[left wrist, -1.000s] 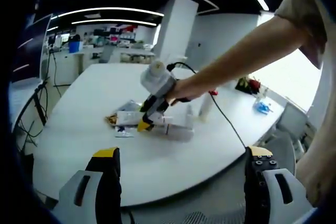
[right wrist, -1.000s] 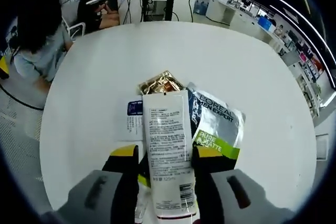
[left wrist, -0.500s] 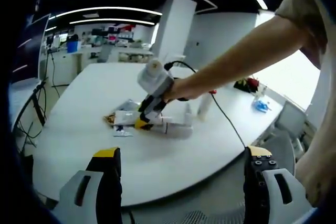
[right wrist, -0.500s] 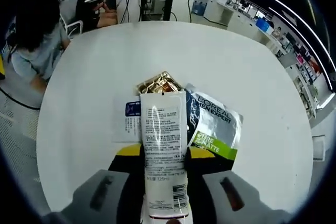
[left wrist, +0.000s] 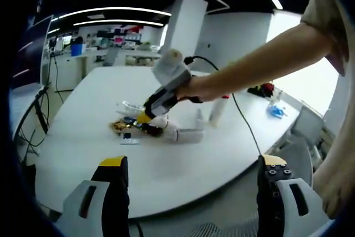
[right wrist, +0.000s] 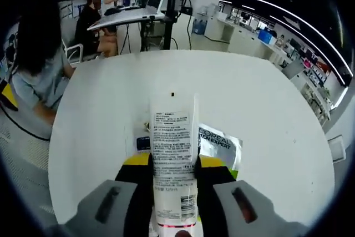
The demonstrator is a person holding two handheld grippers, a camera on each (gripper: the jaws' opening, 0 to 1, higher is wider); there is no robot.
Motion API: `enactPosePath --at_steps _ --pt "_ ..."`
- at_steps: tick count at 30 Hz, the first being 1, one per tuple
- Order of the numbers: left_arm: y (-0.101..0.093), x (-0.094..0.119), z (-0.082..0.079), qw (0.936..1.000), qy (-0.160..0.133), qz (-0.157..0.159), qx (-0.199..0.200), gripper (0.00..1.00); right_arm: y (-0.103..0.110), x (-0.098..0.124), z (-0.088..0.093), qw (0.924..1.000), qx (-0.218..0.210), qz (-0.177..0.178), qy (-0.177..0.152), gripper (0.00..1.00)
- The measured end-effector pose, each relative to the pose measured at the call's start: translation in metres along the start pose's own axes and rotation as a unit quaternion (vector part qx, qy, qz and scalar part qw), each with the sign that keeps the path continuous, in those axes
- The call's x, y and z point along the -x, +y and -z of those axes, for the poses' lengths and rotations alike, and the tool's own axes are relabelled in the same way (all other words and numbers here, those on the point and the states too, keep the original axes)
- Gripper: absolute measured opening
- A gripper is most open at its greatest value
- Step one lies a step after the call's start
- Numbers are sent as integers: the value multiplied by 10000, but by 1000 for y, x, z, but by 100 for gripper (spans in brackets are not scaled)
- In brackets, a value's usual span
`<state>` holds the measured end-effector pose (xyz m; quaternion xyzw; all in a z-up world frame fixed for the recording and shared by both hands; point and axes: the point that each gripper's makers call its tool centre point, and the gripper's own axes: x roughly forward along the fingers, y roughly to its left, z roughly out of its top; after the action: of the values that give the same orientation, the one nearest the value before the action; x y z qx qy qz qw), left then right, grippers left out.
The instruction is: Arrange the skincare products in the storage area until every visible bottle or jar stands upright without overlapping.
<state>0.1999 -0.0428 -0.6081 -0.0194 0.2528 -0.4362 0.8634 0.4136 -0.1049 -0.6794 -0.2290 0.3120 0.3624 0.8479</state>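
White tube [right wrist: 173, 167]: clamped between right gripper [right wrist: 173, 166] jaws, frame centre, above silver sachet [right wrist: 221, 141]. Left gripper [left wrist: 191, 167]: jaws held wide apart, nothing gripped, lower frame.

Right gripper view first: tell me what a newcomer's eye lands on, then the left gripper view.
The white tube, back label facing the camera, is clamped between the right gripper jaws above the white table, with a L'Oreal Men Expert sachet lying beneath. In the left gripper view, that gripper reaches across over a cluster of products.

White tube [right wrist: 173, 165] held off table; 2 bottles [left wrist: 216, 109] upright, 1 [left wrist: 183, 135] lying.
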Motion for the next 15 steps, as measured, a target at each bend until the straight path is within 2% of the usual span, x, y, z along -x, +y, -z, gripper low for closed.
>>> enactPosePath --at_steps 4,6,11,15 --pt "1 0 0 10000 4 -7 -10 95 -4 16 -13 9992 -253 64 -310 29" --pt "1 0 1 10000 11 -7 -15 94 -5 25 -18 9973 -523 82 -500 29" --pt "0 -1 3 9999 69 5 -107 94 1 50 -29 9893 -1104 -39 -951 29" --pt "-3 -2 4 9997 115 31 -208 94 7 68 -32 9850 -1297 -49 -1138 29"
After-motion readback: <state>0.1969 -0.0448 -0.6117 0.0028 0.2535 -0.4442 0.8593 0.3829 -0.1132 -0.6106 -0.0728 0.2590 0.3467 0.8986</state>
